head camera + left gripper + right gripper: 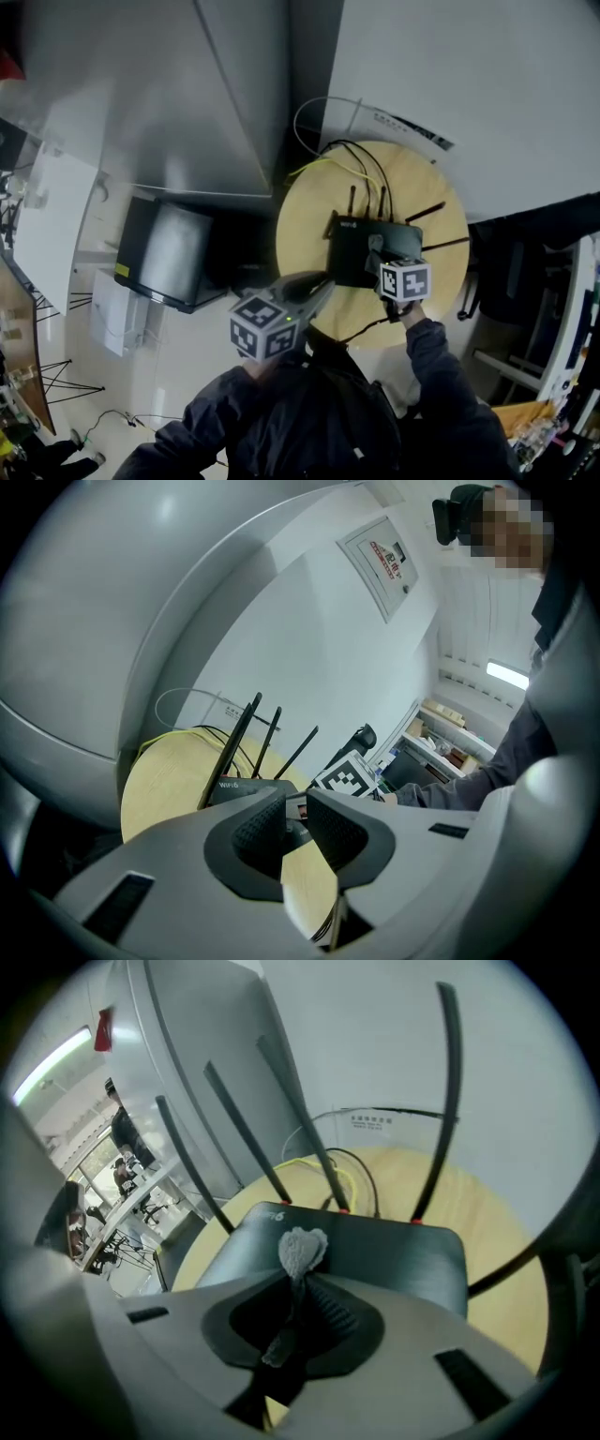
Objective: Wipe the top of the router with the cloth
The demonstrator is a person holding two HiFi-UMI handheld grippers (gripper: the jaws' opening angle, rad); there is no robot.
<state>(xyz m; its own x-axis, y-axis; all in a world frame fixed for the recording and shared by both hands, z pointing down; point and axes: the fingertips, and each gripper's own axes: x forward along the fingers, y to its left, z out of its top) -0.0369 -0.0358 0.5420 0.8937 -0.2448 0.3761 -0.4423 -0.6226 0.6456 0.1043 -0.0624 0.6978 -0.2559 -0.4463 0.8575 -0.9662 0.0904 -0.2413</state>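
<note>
**Wipe step: cloth over the router, contact unconfirmed**

Right gripper [302, 1279]: jaws clamped on the small grey fuzzy cloth [302, 1249], and only a short tuft sticks out past the tips. Left gripper [293, 810]: jaws a narrow gap apart with nothing between them. It hangs by the near-left edge of the round pale wooden worktop [412, 178], clear of the job.

The flat black plastic router [394, 1260] sits around mid-worktop. Its thin black antennas [453, 1101] stand along the far edge, and yellow and black cables [349, 161] run off behind it. The tuft is over the near part of the router's top. We can't tell whether it touches.

How we'd run the wipe (our judgement):
- Little cloth is exposed, so tilt the right gripper until the tuft, not the jaw tips, bears on the lid. Hard tips could scuff it or shove the router.
- Use light pressure, since the router looks light and will likely slide on the wood. If it moves, the left gripper could steady the near-left side.
- Make straight overlapping strokes side to side, working from near edge to far.
- Stop short of the antenna bases so nothing gets knocked.
- Mind the cables, because any shove loads the plugs.
- Clamp firmly, since drag may pull the cloth out.
</note>
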